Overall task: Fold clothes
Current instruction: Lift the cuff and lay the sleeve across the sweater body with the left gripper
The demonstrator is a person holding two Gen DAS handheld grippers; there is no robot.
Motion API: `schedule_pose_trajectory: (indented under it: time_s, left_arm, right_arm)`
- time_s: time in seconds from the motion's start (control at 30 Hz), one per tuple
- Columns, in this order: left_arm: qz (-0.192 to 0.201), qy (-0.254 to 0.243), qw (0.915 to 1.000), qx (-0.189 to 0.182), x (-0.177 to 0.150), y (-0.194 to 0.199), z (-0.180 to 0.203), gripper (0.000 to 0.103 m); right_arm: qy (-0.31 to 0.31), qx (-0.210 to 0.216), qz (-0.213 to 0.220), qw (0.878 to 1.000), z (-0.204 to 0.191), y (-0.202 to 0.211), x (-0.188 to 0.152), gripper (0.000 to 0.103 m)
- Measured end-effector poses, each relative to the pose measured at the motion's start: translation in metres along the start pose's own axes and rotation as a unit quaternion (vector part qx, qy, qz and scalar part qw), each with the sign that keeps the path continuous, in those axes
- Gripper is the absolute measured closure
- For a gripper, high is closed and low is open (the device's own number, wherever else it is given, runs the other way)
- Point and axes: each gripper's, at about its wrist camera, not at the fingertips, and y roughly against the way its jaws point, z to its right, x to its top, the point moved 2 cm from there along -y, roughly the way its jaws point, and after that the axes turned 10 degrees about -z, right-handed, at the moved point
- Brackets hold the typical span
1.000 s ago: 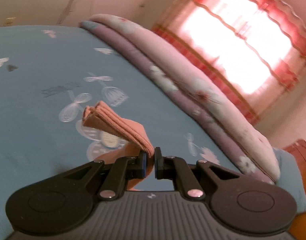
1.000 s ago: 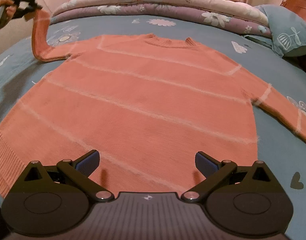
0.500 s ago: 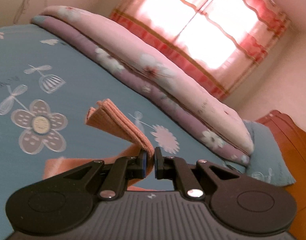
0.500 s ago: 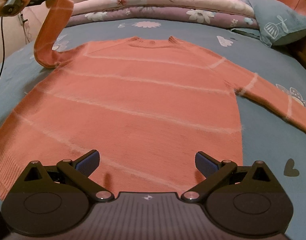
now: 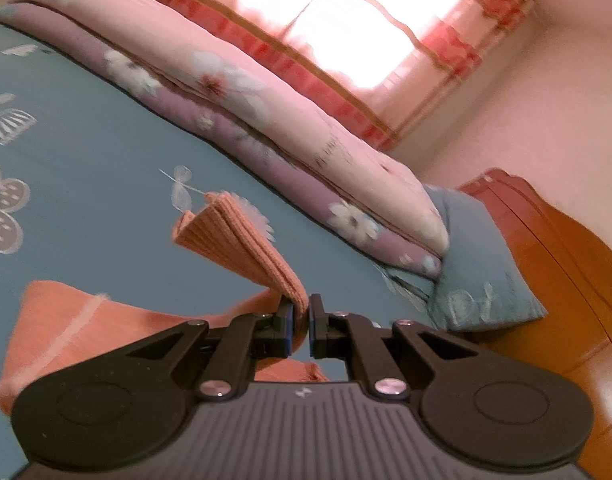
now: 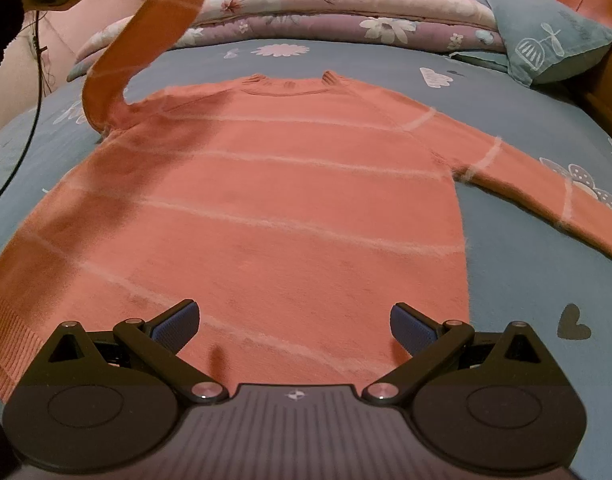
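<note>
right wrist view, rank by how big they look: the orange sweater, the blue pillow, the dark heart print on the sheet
1. orange sweater, filling most of the frame.
2. blue pillow, far smaller, though it lies farther from the camera, so its true size is unsure.
3. dark heart print, smallest despite being nearest.

An orange sweater (image 6: 274,208) with thin white stripes lies flat and face up on the blue bed, neck toward twelve o'clock. One sleeve (image 6: 546,188) lies out flat toward four o'clock. The other sleeve (image 6: 146,40) is lifted up in the air at eleven o'clock, its ribbed cuff (image 5: 234,244) pinched.
</note>
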Motion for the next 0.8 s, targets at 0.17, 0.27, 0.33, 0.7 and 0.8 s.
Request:
schedule_pose_trajectory:
  time_s: [0.17,0.27,0.33,0.7,0.8]
  left_arm:
    - [-0.026,-0.013,0.9994,-0.016,-0.019,-0.024,0.020,0.099]
    - [-0.042,-0.015,0.9988,-0.020,-0.033,-0.039,0.026,0.099]
    - [-0.053,-0.018,0.9982,-0.022,-0.043,-0.049,0.029,0.099]
    - [-0.103,-0.050,0.9934,0.001,-0.102,-0.107,0.038,0.099]
    - [-0.112,-0.052,0.9923,0.008,-0.115,-0.121,0.037,0.099]
  right_arm:
    - [-0.001,-0.003,0.001,1.000,0.001,0.001,-0.001,0.000]
    - [-0.001,-0.002,-0.002,1.000,0.001,0.002,-0.002,0.000]
    - [-0.001,-0.003,-0.005,1.000,0.002,0.002,-0.002,0.000]
    - [-0.008,-0.013,-0.011,1.000,0.008,0.003,-0.007,0.000]
    - [-0.009,-0.016,-0.013,1.000,0.009,0.003,-0.007,0.000]
